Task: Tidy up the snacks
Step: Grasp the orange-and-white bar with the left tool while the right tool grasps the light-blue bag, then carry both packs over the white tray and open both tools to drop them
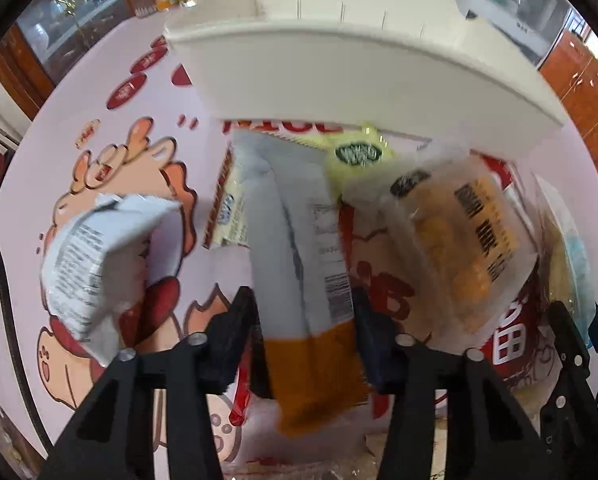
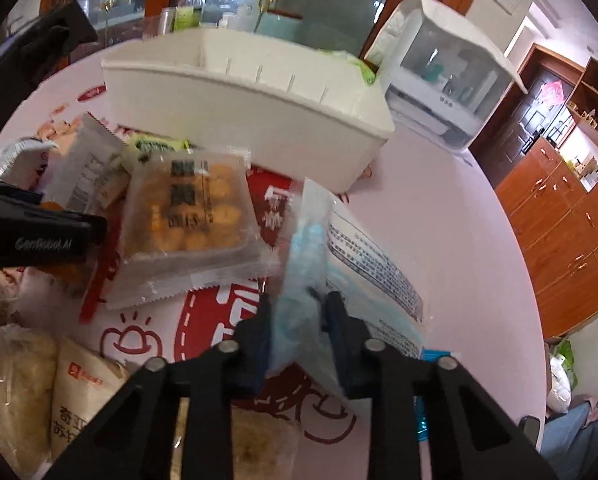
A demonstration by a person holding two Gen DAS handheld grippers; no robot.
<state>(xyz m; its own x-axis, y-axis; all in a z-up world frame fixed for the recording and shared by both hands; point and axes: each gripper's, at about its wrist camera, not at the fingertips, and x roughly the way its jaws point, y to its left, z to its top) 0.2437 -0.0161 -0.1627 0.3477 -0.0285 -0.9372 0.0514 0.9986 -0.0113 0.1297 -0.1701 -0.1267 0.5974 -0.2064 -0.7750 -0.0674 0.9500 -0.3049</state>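
My left gripper (image 1: 305, 312) is shut on a long grey and orange snack packet (image 1: 299, 248), held above the pink table. My right gripper (image 2: 297, 312) is shut on a clear blue snack packet (image 2: 303, 280), lifted off the table. A white divided organizer box (image 1: 339, 68) stands behind the snacks; it also shows in the right wrist view (image 2: 259, 120). A clear pack of yellow pastries (image 2: 187, 216) lies between the grippers, also in the left wrist view (image 1: 459, 240). A crumpled white packet (image 1: 95, 264) lies left.
A yellow-green packet (image 1: 357, 156) lies by the box. Beige snack bags (image 2: 39, 384) sit at the near left. A white appliance (image 2: 447, 76) stands behind the box at the right. Wooden cabinets (image 2: 571, 224) lie beyond the table's right edge. The left gripper's body (image 2: 39, 232) shows at the left.
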